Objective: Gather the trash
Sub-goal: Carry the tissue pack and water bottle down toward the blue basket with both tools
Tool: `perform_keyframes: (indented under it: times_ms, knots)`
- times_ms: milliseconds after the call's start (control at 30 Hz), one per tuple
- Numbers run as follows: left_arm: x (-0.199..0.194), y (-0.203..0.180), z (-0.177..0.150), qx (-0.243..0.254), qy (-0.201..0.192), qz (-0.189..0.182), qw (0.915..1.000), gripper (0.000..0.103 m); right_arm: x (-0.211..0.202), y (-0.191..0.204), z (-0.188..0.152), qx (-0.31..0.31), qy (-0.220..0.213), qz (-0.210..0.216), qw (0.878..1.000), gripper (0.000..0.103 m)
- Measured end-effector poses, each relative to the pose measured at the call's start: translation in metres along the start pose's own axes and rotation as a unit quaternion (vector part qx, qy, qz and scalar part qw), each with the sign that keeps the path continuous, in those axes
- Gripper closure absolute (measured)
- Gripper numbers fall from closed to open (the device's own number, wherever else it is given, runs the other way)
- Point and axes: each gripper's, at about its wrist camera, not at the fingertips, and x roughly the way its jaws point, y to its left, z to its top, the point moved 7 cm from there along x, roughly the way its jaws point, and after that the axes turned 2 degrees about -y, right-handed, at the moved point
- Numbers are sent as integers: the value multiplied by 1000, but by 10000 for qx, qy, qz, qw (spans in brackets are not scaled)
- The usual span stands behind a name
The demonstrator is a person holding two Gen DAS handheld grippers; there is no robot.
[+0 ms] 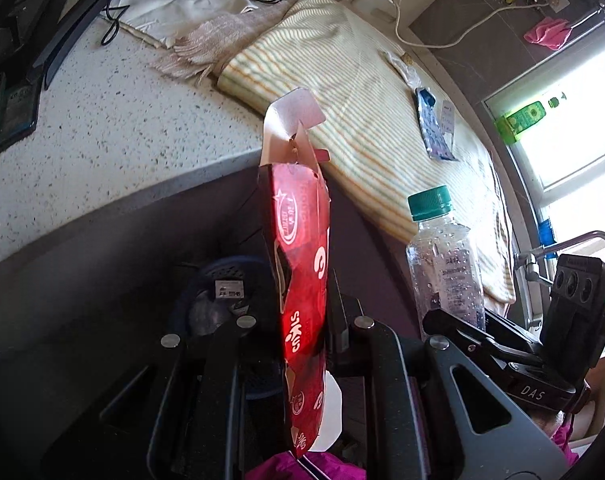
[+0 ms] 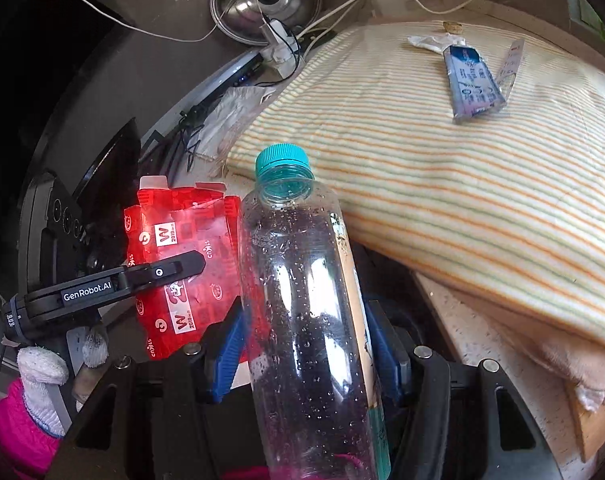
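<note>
Trash in hand: flattened red printed carton [image 1: 302, 280] pinched by left tongs [image 1: 302, 340] at frame centre, clear green-capped plastic bottle [image 2: 306, 300] clamped by right tongs [image 2: 306, 344]; the wet bottle may slip.

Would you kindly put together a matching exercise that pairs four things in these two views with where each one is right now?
Things:
1. flattened red snack carton
2. clear plastic bottle with a green cap
3. crumpled blue-and-silver wrapper
4. pink cloth

Places:
A. hanging on the wall rail by the window
B. clamped in the right hand-held gripper
C. lying on the striped towel
D. clamped in the left hand-held gripper

Pairs: 1-D, 2-B, 3-C, 4-A
</note>
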Motion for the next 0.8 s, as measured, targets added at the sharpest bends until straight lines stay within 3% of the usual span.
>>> perform_keyframes:
  times_ms: [367, 800]
  knots:
    - [25, 23, -42, 111, 471, 185, 9987, 90, 45, -1, -36, 139, 235, -282, 9992, 43]
    - [53, 23, -56, 247, 671, 397, 9966, 89, 79, -6, -51, 152, 265, -478, 9984, 43]
